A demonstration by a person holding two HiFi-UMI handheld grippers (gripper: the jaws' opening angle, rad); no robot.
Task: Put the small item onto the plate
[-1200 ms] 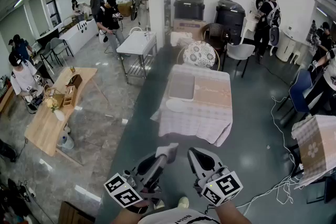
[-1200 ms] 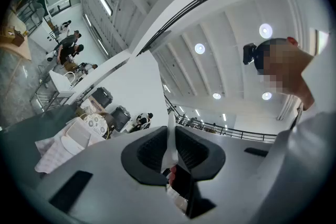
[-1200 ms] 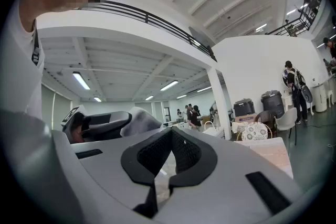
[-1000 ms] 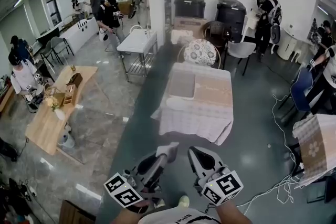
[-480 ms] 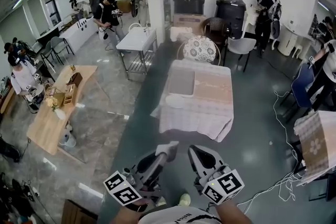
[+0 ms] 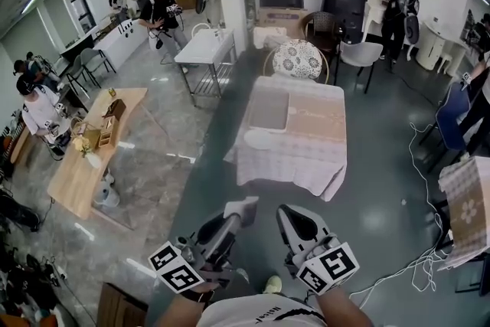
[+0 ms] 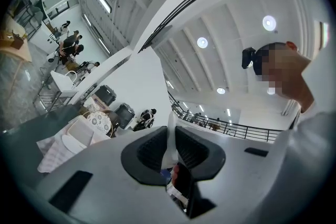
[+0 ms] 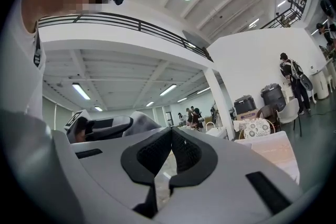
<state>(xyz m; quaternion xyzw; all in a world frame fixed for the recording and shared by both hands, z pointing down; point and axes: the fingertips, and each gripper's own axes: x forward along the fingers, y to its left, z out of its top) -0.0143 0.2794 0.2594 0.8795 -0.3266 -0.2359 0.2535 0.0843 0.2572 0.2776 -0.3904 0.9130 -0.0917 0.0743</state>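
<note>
A small white flat item [image 6: 245, 205] sticks out between the jaws of my left gripper [image 6: 239, 212], which is shut on it. In the left gripper view the item [image 7: 170, 136] shows as a thin white strip pinched between the dark pads. My right gripper [image 6: 286, 215] is held beside the left one, shut and holding nothing [image 8: 170, 132]. Both are raised in front of me, well short of the cloth-covered table [image 6: 306, 153]. The white plate [image 6: 259, 139] lies near that table's near left edge, also seen as the plate [image 7: 69, 144] in the left gripper view.
A grey tray [image 6: 268, 109] lies behind the plate on the table. A patterned round chair [image 6: 296, 59] and a grey chair [image 6: 363, 53] stand at its far end. A wooden table [image 6: 88, 153] is at the left, a checked table [image 6: 467, 203] and floor cables [image 6: 413, 256] at the right. Several people stand around the room.
The cloth-covered table has drawn a little closer and lower in the head view. Both grippers keep the same pose, the left still holding the white item.
</note>
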